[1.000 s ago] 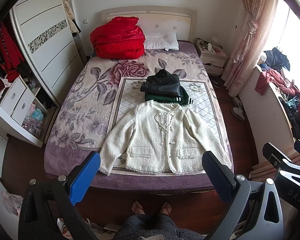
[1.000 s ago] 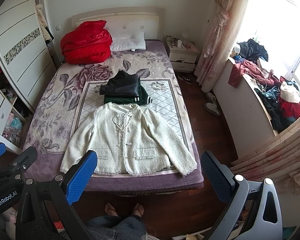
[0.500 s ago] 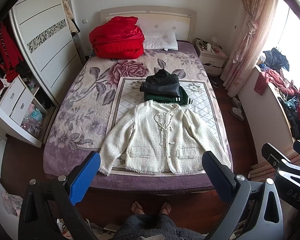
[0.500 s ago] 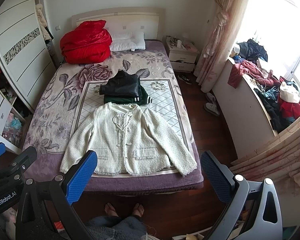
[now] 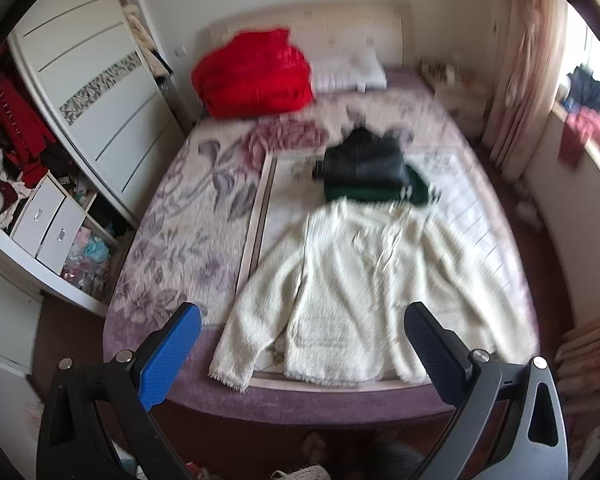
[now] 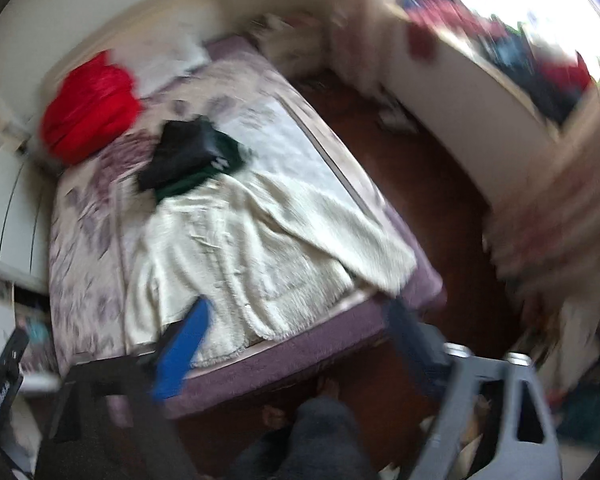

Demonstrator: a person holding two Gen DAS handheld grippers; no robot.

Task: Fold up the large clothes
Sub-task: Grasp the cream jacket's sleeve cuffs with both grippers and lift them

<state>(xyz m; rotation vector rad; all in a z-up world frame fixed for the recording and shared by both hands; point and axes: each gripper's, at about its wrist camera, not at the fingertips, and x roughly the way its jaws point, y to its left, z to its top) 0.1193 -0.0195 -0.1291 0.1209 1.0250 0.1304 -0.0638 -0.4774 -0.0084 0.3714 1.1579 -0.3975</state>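
On the purple floral bed (image 5: 172, 240), the fluffy cream tweed jacket (image 5: 363, 280) lies flat just beyond both tongs, its long axis running collar-far to hem-near. The left tongs (image 5: 300, 344) gape empty; the right tongs (image 6: 300, 320), jaws just narrowing, hold nothing. Pinching only the top layer would likely drag the jacket askew.

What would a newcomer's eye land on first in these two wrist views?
Most likely the cream jacket, spread flat with sleeves out at the foot of the bed. Next comes the red bedding heaped by the headboard. Between them sits a stack of folded dark clothes.
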